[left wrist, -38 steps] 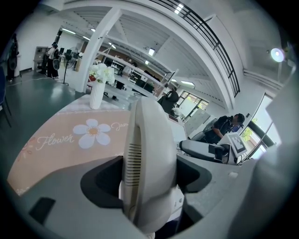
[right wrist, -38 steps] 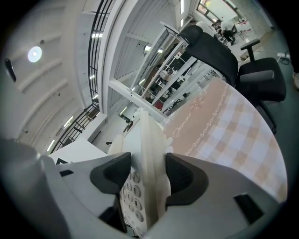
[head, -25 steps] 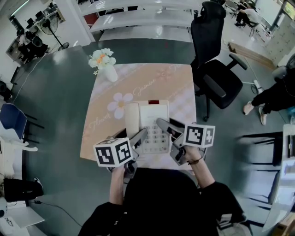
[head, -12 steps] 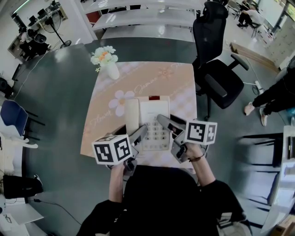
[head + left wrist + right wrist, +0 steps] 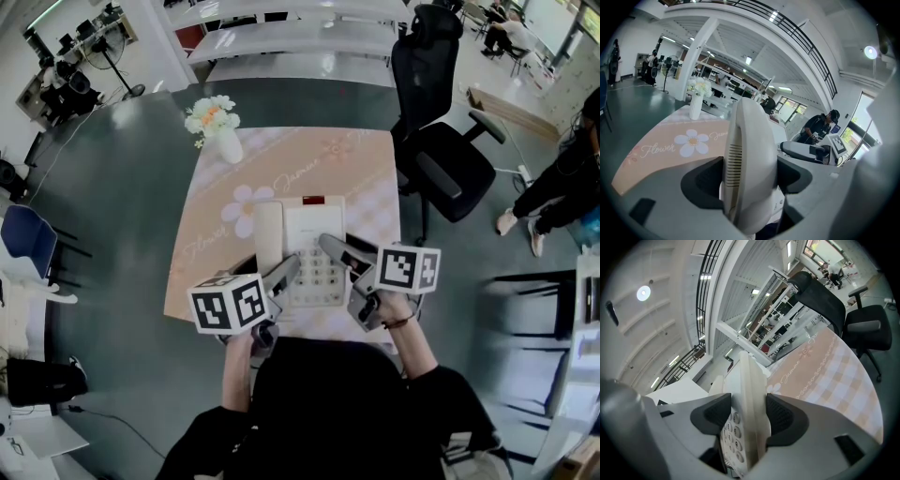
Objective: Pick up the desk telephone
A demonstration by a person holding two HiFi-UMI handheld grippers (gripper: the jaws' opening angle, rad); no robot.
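Your left gripper (image 5: 287, 269) (image 5: 750, 177) is clamped on the near end of the handset (image 5: 269, 236) (image 5: 751, 154). Its dark pads press both sides of the white shell beside the slotted grille. Your right gripper (image 5: 330, 249) (image 5: 749, 417) is closed on the right rim of the phone (image 5: 316, 246) (image 5: 746, 399), with the keypad just inside its left pad.

The phone lies close to the bench's (image 5: 122, 197) near edge, about midway along it, on a pink flowered mat (image 5: 291, 164). It looks to be resting on the mat, though the head view is too steep to be sure.

A vase (image 5: 225, 142) of flowers stands toward the far left corner of the mat. A black chair (image 5: 441, 141) sits off the bench's right edge.
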